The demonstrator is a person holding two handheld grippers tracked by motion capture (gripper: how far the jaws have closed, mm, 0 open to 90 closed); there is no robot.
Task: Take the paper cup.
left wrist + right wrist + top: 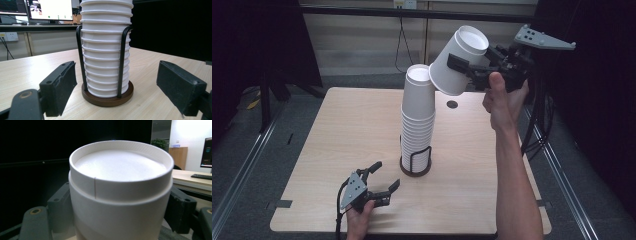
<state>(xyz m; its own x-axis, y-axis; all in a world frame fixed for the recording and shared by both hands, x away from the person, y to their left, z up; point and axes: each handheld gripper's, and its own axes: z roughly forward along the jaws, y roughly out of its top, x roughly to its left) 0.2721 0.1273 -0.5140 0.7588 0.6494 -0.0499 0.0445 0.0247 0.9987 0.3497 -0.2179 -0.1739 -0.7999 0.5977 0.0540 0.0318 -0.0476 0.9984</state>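
Observation:
A tall stack of white paper cups (417,120), bottoms up, stands in a black wire holder with a brown round base (415,170) at the middle of the table. My right gripper (464,67) is shut on a single white cup (447,75), held tilted with its bottom up beside the stack's top; whether its rim touches the stack I cannot tell. In the right gripper view the cup (120,195) sits between the jaws. My left gripper (386,175) rests low on the table, open, facing the holder (107,96), with nothing between its pads (62,85).
The light wooden table (337,130) has a small dark round hole (452,104) behind the stack. Metal rails run along both sides of the table. Cables (537,125) hang at the right. Monitors (50,10) stand on a far desk.

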